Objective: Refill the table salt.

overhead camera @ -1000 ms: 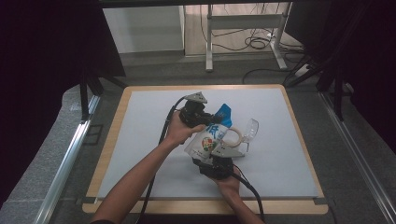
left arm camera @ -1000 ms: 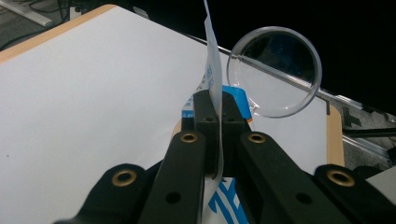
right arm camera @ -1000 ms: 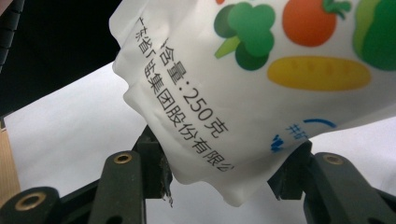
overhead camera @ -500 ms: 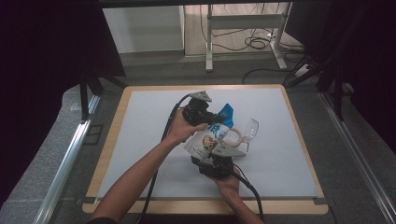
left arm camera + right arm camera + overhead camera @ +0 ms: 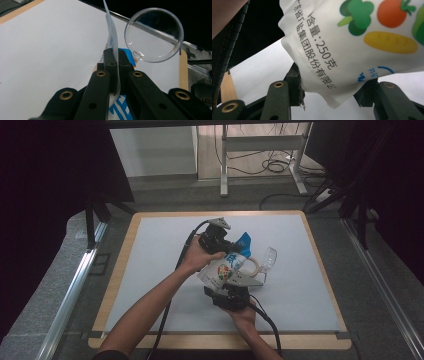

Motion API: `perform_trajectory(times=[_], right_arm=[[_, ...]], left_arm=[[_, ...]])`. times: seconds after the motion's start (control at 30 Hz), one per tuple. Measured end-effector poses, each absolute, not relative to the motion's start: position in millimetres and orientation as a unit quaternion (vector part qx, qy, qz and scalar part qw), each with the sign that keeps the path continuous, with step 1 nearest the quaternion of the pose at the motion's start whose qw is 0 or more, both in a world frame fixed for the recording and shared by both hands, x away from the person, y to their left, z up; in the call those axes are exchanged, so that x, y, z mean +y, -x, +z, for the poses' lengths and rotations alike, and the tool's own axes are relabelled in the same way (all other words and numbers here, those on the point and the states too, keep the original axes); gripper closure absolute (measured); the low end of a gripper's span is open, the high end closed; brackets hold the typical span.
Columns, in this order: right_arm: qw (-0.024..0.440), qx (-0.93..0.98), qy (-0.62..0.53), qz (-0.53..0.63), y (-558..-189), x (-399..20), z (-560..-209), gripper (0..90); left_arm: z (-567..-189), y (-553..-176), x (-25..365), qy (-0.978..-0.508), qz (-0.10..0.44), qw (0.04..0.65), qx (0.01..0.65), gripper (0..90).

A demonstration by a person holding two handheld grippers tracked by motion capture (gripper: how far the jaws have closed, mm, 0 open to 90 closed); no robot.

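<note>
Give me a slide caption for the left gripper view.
Left gripper pinching the bag's thin edge, clear round cup beyond.

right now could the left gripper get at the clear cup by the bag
Probably not yet: the left gripper is shut on the bag's top edge. The clear cup lies close ahead with nothing between, so it would need to let go first.

My pouch point(image 5: 352, 50) is smooth, slightly glossy plastic film with printed vegetables, creased where my right jaws pinch it. The cup point(image 5: 154, 35), upper right of my left gripper view, is clear glossy plastic. My jaws are matt black plastic with brass-looking rivets. The table point(image 5: 165, 270) is matt white, edged in pale wood.
</note>
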State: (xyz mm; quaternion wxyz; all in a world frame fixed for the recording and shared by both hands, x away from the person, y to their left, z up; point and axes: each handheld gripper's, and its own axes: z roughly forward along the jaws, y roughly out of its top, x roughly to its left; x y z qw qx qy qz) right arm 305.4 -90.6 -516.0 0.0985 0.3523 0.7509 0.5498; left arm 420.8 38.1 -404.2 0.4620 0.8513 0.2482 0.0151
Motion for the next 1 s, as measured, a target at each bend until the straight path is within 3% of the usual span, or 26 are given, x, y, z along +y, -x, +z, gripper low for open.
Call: perform_trajectory(times=[1.0], right_arm=[[0.085, 0.736, -0.375, 0.557, -305.0, -81.5, -510.0, 51.4]], left_arm=[[-403.6, -427.8, 29.2, -0.868, 0.015, 0.433, 0.243, 89.8]])
